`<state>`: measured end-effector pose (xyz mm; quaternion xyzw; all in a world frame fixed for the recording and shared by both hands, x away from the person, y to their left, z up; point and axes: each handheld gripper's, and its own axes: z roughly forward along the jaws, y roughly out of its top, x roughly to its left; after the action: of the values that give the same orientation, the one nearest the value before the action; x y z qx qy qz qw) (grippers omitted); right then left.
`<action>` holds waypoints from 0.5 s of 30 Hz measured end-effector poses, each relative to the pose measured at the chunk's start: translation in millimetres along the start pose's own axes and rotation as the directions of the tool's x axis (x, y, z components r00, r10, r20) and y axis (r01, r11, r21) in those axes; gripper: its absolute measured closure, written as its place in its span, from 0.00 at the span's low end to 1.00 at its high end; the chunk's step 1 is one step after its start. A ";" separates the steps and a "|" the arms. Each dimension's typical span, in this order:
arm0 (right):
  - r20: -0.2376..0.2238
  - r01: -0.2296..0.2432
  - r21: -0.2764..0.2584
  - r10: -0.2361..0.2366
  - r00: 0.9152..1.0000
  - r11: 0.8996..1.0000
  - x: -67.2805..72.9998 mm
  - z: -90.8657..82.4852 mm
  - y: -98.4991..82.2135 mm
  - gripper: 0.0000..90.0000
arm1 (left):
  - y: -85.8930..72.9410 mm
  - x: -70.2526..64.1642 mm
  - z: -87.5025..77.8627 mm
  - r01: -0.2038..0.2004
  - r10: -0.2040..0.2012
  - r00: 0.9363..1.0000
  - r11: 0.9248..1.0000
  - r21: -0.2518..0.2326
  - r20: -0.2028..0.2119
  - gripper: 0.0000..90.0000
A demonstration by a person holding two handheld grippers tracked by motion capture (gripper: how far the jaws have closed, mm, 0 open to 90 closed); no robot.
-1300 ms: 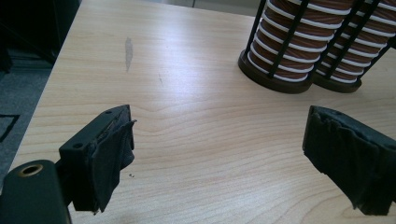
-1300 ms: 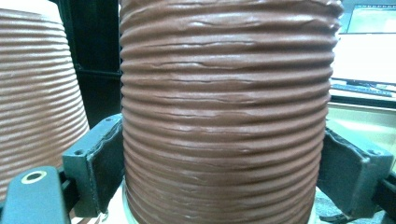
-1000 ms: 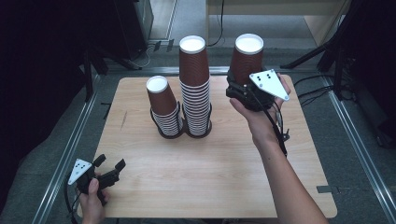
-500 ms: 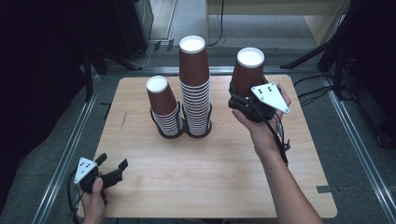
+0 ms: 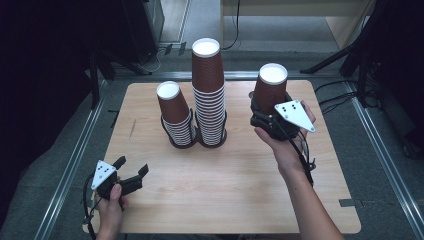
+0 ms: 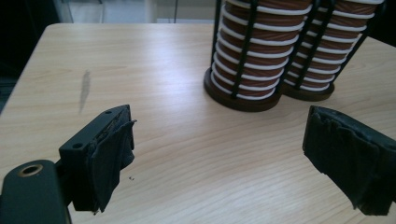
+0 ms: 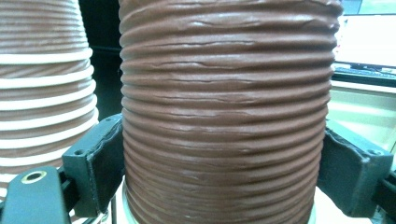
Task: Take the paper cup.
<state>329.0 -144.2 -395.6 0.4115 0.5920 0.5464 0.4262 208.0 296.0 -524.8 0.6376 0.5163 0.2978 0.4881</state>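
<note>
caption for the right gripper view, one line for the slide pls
Right gripper's padded jaws clamp a ribbed brown paper cup from both sides, with a stack of matching cups to its left.

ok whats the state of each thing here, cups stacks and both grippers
held cup: upside down, clamped in right gripper, right of the stacks
right gripper: shut on held cup
left gripper: open, nothing between its jaws
tall stack: upright in holder
short stack: upright in holder, leaning slightly

Ribbed brown paper cup (image 7: 229, 112) with faint sheen, matt pale wood-grain table (image 5: 235, 175), stacked paper cups (image 5: 208, 95) with white rims, black wire holder (image 6: 252, 56), wrinkled matt black pads (image 6: 112, 154) on plastic jaws
</note>
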 end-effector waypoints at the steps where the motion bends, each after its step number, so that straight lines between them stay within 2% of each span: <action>1: 0.000 0.005 0.002 -0.005 1.000 1.000 0.1 -0.8 -1.8 0.14 | 1.7 -3.1 2.7 -0.001 0.001 1.000 1.000 -0.002 0.008 0.10; 15: -0.035 0.060 -0.001 -0.060 0.998 0.998 8.2 -14.8 -18.2 0.14 | 21.9 -34.8 33.3 0.008 -0.005 0.995 0.999 -0.031 0.097 0.10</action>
<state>312.1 -142.0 -413.7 0.3838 0.6117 0.5404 0.4320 235.4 252.7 -511.6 0.6417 0.4894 0.2732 0.5236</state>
